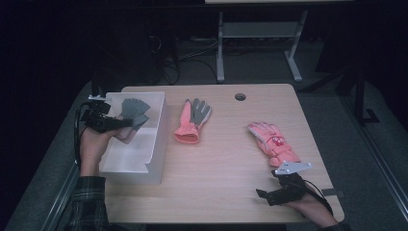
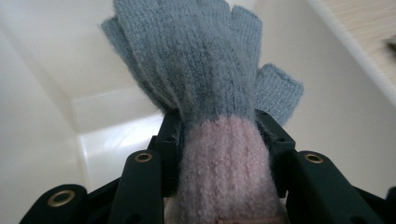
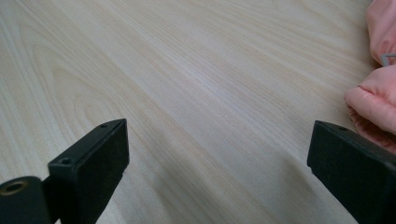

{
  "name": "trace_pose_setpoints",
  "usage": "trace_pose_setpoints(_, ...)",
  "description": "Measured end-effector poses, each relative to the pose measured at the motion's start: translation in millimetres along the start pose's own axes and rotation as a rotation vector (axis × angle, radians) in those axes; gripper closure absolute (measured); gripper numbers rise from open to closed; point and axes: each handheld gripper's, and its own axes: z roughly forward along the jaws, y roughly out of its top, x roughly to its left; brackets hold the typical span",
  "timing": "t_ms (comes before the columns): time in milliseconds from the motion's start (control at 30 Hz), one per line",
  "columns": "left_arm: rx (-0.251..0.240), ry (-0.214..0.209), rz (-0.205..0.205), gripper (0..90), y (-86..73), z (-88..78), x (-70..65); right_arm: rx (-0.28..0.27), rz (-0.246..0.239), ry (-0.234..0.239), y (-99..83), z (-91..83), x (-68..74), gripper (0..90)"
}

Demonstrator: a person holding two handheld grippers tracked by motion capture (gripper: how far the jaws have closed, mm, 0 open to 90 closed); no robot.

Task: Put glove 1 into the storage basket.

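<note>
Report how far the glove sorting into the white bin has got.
Done: nothing lies in the white plastic bin yet. In hand: the left gripper holds a grey knitted glove with pink cuff over it. Left: the grey-and-coral glove and the pink padded ski glove, still on the wooden table.

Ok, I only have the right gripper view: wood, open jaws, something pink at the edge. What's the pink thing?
Observer: A padded pink glove lying on the table, just beyond the right gripper.
Operator: And the other hand?
Observer: The left gripper is shut on a grey knit glove by its pink cuff.
Operator: Where is it?
Observer: Over the white bin at the table's left.
Operator: Anything else out?
Observer: A grey and pink glove beside the bin.
</note>
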Motion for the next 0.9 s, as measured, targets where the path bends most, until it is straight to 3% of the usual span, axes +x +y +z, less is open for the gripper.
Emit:
trace_pose_setpoints(100, 0.016, 0.021, -0.016, 59.1, -4.5, 12.2, 5.7, -0.005, 0.004, 0.003, -0.4, 0.1, -0.1, 5.1)
trace_pose_setpoints(200, 0.055, 0.066, 0.022, 58.5, -6.0, 23.6, 3.4, -0.004, 0.014, 0.002, -0.6, -0.9, 0.2, 5.1)
trace_pose_setpoints(267, 0.051, 0.051, 0.012, 58.5, -6.8, 26.4, 3.6, -0.005, 0.013, 0.002, -0.5, -0.6, 0.0, 5.2)
trace_pose_setpoints(433, 0.102, 0.088, 0.000, 58.0, -13.8, 43.0, 7.2, -0.005, 0.007, 0.003, -0.8, -0.5, 0.3, 5.1)
trace_pose_setpoints(733, 0.243, 0.141, 0.005, 56.8, -26.9, 71.4, 13.7, -0.001, 0.014, 0.000, -1.3, -1.2, 0.3, 5.3)
trace_pose_setpoints(900, 0.261, 0.135, -0.014, 52.5, -28.8, 74.6, 14.0, -0.007, 0.011, -0.001, -2.0, -1.8, -0.9, 5.3)
